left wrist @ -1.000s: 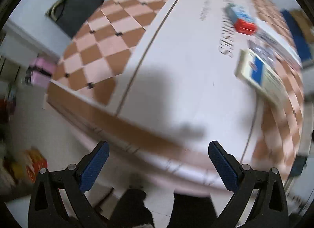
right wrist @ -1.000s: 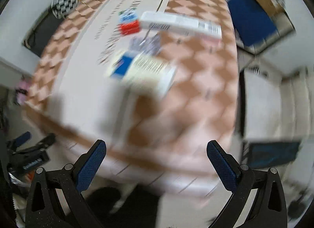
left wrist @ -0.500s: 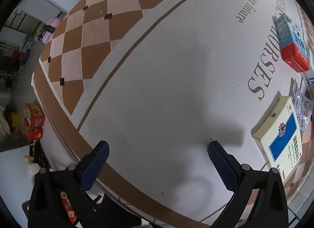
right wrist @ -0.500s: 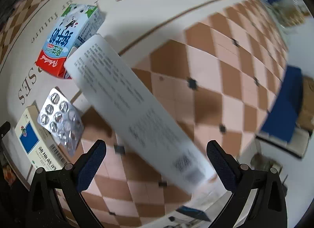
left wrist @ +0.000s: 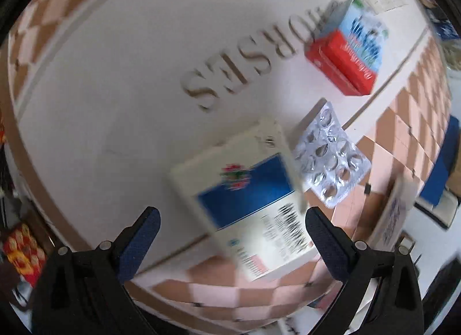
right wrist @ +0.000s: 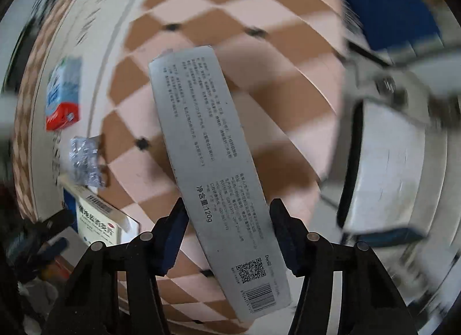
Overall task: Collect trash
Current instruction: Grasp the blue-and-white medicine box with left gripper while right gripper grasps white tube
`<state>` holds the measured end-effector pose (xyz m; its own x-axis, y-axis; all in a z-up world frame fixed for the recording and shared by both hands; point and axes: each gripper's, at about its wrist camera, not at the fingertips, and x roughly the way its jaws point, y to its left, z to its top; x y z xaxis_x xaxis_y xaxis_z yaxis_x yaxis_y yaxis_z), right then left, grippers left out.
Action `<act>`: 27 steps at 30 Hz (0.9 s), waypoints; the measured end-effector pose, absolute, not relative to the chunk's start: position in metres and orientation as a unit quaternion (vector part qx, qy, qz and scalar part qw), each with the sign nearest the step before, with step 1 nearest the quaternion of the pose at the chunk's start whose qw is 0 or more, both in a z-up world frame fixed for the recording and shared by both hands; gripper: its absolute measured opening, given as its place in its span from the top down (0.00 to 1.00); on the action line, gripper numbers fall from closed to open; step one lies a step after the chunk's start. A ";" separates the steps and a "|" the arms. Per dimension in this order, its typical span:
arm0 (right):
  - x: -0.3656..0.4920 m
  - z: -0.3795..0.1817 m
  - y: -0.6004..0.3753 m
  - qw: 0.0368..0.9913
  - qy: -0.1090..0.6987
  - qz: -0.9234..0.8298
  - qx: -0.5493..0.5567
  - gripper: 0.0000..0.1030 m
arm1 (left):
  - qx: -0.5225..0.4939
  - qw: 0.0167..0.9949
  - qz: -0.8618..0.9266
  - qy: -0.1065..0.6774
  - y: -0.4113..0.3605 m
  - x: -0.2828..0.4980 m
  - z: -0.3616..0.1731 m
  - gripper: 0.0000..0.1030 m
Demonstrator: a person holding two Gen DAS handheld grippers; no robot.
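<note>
The table (left wrist: 95, 81) wears a cloth with a wide white band down the middle, printed with large tan letters, and borders of pink-and-brown checks with small black squares at the corners. A brown hem runs along the near edge.

In the left wrist view the left gripper (left wrist: 230, 241) stands wide apart, holding nothing. The medicine box (left wrist: 245, 199), cream with a blue panel and a barcode, lies between and just beyond its pads, blurred. At two o'clock from it, touching or just beside it, lies a silver blister pack (left wrist: 331, 162). Farther toward one o'clock a red-and-blue carton (left wrist: 348, 55) lies on the white band. At the left edge, off the table, sits something red and yellow (left wrist: 20, 251), too blurred to name.

In the right wrist view the right gripper (right wrist: 227, 234) has just been closing, with the long grey box (right wrist: 213, 168) between its jaws; the pads (right wrist: 177, 231) sit at its two long edges, whether pressing I cannot tell. The box runs from eleven to five o'clock over the checks. At nine o'clock lie the carton (right wrist: 63, 96) and blister pack (right wrist: 85, 160); the medicine box (right wrist: 95, 219) is at eight. At one o'clock beyond the table is a blue shape (right wrist: 383, 3), at three a white panel with a dark frame (right wrist: 389, 162), both blurred.
</note>
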<state>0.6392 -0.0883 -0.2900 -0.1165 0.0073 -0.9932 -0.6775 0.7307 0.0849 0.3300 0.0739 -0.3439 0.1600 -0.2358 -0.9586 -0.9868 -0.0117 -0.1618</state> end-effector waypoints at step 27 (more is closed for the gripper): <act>0.531 -0.318 -0.101 0.617 0.689 0.286 -0.250 0.45 | -0.420 0.545 0.368 0.626 0.094 0.237 -0.336 0.21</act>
<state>0.5308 -0.1007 -0.3178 -0.1135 0.0097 -0.9935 -0.6976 0.7113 0.0866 0.2365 0.0939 -0.3358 -0.0541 -0.1238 -0.9908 -0.9263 0.3768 0.0035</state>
